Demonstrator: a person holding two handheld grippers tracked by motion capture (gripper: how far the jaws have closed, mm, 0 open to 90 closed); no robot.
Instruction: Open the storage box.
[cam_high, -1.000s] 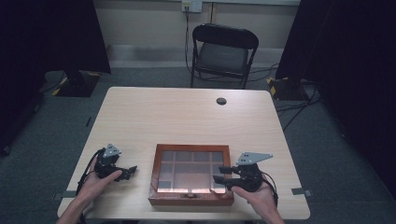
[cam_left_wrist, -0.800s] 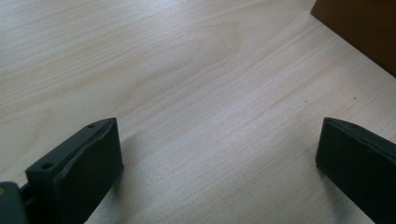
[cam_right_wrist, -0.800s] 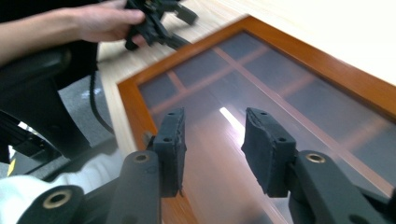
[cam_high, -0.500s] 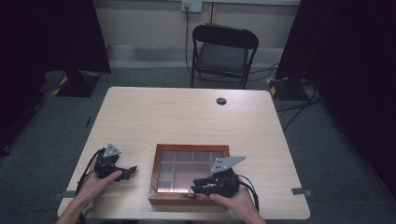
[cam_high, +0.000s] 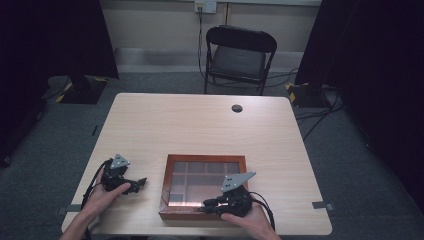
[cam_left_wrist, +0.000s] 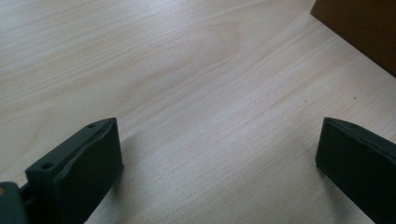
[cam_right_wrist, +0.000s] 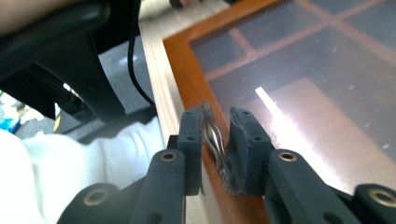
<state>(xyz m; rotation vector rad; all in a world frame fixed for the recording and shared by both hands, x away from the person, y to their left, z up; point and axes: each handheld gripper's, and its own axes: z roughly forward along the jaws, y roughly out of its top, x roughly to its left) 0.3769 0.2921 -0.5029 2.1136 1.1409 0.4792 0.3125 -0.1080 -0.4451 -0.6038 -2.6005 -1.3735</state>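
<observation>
**Right claw at the front edge of the glass-lidded box**

Right claw (cam_right_wrist: 217, 154): jaws have just been closing and now stand nearly together, with a small wavy metal clasp (cam_right_wrist: 215, 148) between the pads. The right gripper view shows that clasp standing at the orange-brown frame of the wooden box (cam_right_wrist: 184, 70); whether the pads press it hard I cannot tell, but they sit right against it. From the high view the clasp is too small to make out; there the right claw (cam_high: 210, 204) lies at the box's near edge, pointing toward the person's left.

Left claw (cam_left_wrist: 217, 172): jaws spread wide, nothing between them, bare pale wood of the worktop (cam_left_wrist: 187, 70) beneath. A corner of the box shows at the upper right of that view. In the high view the left claw (cam_high: 140, 183) rests just beside the box, apart from it.

Box (cam_high: 205, 165): near the worktop's front edge, lid down. Through the glass the high view shows divided compartments; their contents cannot be made out.

Beyond: a small dark disc (cam_high: 237, 108) near the far edge, a folding chair (cam_high: 239, 55) behind.
</observation>
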